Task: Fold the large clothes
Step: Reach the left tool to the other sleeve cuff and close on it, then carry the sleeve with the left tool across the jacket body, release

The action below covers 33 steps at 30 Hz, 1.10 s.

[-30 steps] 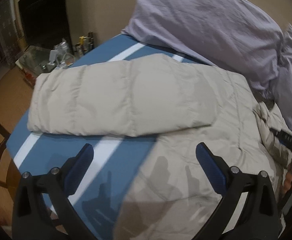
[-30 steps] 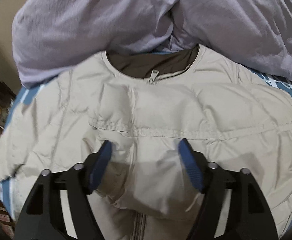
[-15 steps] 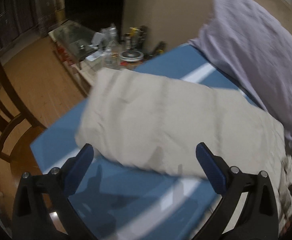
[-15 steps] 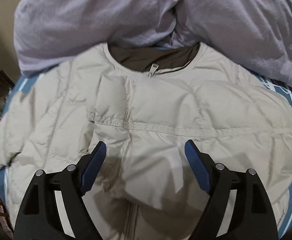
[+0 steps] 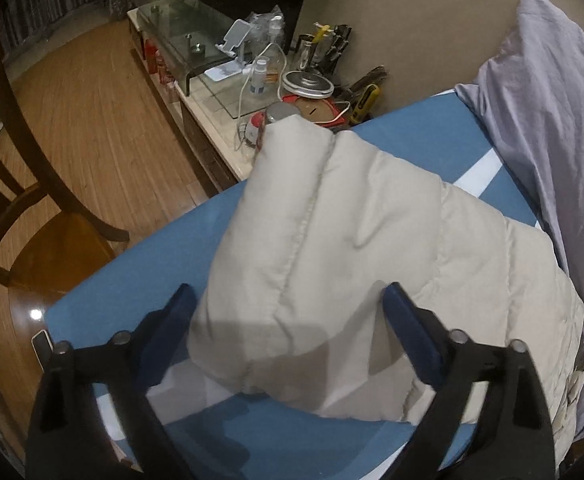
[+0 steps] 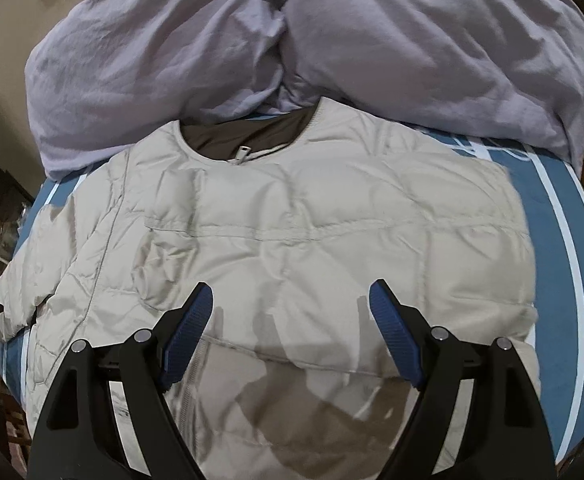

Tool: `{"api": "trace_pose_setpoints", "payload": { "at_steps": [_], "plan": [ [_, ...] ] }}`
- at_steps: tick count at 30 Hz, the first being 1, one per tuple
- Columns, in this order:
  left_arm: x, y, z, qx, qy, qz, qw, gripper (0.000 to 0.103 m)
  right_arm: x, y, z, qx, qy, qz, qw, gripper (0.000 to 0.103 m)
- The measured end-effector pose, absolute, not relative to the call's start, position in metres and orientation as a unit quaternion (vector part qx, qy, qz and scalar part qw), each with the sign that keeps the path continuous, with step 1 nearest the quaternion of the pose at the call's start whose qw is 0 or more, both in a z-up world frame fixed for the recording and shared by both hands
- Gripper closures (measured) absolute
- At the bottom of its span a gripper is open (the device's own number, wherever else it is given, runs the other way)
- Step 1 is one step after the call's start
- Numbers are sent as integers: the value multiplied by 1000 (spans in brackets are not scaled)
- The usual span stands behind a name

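A beige quilted jacket [image 6: 332, 216] lies front-up on a blue striped bed sheet [image 6: 552, 260], zipped, collar toward the far side. Its sleeve [image 5: 312, 240] lies across the sheet in the left wrist view. My left gripper [image 5: 287, 312] straddles the near part of this sleeve. Its jaws are closing, with the padded fabric between the blue pads [image 5: 408, 332] and almost filling the gap. My right gripper [image 6: 292, 304] hangs open above the jacket's lower chest, with nothing between its fingers.
A crumpled lilac duvet [image 6: 292, 40] is heaped behind the collar and shows along the right as the lilac duvet [image 5: 552, 100]. Beside the bed stand a cluttered side table [image 5: 251, 76] and a wooden chair [image 5: 31, 200] on a wooden floor.
My left gripper swung left along the sleeve and dropped onto it, and its jaws have narrowed around the fabric. My right gripper rose a little and opened slightly over the jacket.
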<state>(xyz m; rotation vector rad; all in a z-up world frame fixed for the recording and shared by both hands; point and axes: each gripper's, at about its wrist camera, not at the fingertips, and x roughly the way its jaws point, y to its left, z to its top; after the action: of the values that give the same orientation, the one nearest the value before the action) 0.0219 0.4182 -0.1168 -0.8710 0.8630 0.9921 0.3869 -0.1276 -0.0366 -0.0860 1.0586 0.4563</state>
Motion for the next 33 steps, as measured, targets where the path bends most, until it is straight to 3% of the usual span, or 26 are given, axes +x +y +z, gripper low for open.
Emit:
{"api": "trace_pose_setpoints", "payload": {
  "at_steps": [3, 6, 9, 11, 33],
  "plan": [
    [24, 416, -115, -401, 377, 438, 711, 48, 384, -135, -42, -40, 508, 211, 834, 21],
    [23, 415, -114, -410, 371, 434, 712, 66, 382, -141, -46, -32, 515, 210, 831, 21],
    [27, 410, -109, -400, 371, 432, 718, 80, 379, -146, -46, -26, 513, 212, 831, 21],
    [31, 407, -103, -391, 373, 430, 723, 84, 377, -149, -45, -25, 511, 212, 833, 21],
    [174, 282, 56, -297, 289, 215, 885, 86, 364, -204, -38, 11, 493, 188, 849, 21]
  ]
}}
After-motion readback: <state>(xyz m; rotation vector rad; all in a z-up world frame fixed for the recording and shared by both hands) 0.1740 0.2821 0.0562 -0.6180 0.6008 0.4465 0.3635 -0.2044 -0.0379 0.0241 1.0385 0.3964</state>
